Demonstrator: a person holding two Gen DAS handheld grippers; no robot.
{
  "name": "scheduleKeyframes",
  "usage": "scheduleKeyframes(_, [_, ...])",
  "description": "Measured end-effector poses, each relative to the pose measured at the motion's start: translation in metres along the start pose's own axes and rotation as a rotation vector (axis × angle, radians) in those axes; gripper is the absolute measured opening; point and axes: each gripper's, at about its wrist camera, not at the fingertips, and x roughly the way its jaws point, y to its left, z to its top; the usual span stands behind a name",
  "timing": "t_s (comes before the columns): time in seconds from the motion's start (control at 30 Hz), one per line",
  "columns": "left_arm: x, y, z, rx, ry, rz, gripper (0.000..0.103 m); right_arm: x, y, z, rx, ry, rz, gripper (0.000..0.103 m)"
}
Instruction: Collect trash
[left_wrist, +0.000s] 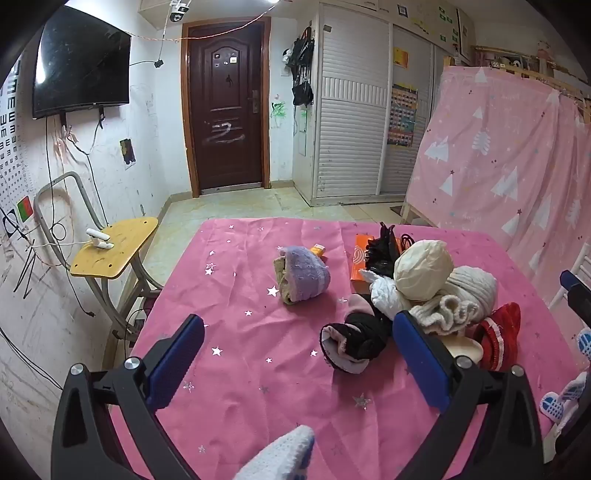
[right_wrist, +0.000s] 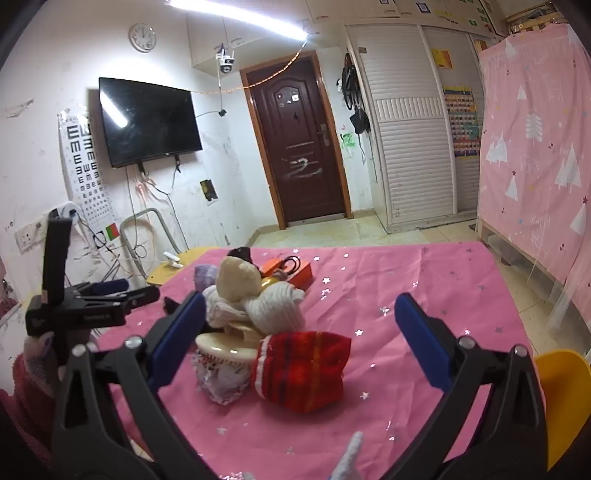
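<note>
Blue-padded left gripper (left_wrist: 299, 354), right gripper (right_wrist: 299, 328) — both wide, tilted down.

A ceiling strip light (right_wrist: 243, 16) floods the room with cool white light, blown out to pure glare in the right wrist view and mirrored as a bright streak on the dark television screen (right_wrist: 147, 120). Colours on the pink cloth (right_wrist: 406, 295) stay vivid, with only soft, short shadows under the heaped items. Fisheye optics bow the door (left_wrist: 227, 107) and wardrobe (left_wrist: 351, 110), and black vignetting fills the corners. A white knitted fingertip (left_wrist: 280, 456) nearest the left lens is blurred.
</note>
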Motion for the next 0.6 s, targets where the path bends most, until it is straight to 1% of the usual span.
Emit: scheduleKeyframes(0.6, [-0.0004, 0.0001, 0.0000, -0.001, -0.001, -0.001, 0.094, -0.0015, 0.0002, 0.0007, 0.000, -0.005, 0.001, 0.099])
